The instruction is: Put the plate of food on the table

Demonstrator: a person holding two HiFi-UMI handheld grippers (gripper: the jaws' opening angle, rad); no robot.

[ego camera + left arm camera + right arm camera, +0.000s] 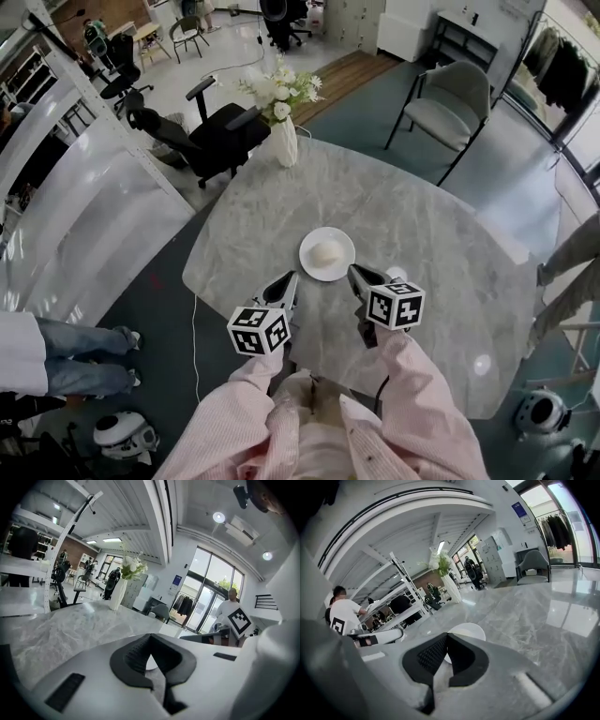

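At the far left of the head view, a person's legs in jeans (80, 354) are standing beside the table, cut off above the knee by the frame edge. A black office chair (220, 136) is sitting behind the round marble table (422, 211), and a white vase (284, 142) of white flowers (278, 87) is standing near the table's far edge.

The left gripper (292, 278) is hovering just left of the white plate (345, 244), its tip close to the rim. Whether it is touching is hard to make out from above. In the left gripper view, the left gripper (150, 635) is showing its jaws meeting at the tips with nothing clamped. Only a white sliver of the plate (150, 663) is peeking through the gap below the tips.

The plate is resting on the marble in front of the person, carrying a pale round bun (324, 253).

The right gripper (354, 272) is sitting just right of the plate. In its own view, the right gripper (446, 634) is also pressing its jaws together on nothing, and they are hiding the near part of the plate (468, 630).

A grey chair (448, 111) is standing beyond the table at the right.
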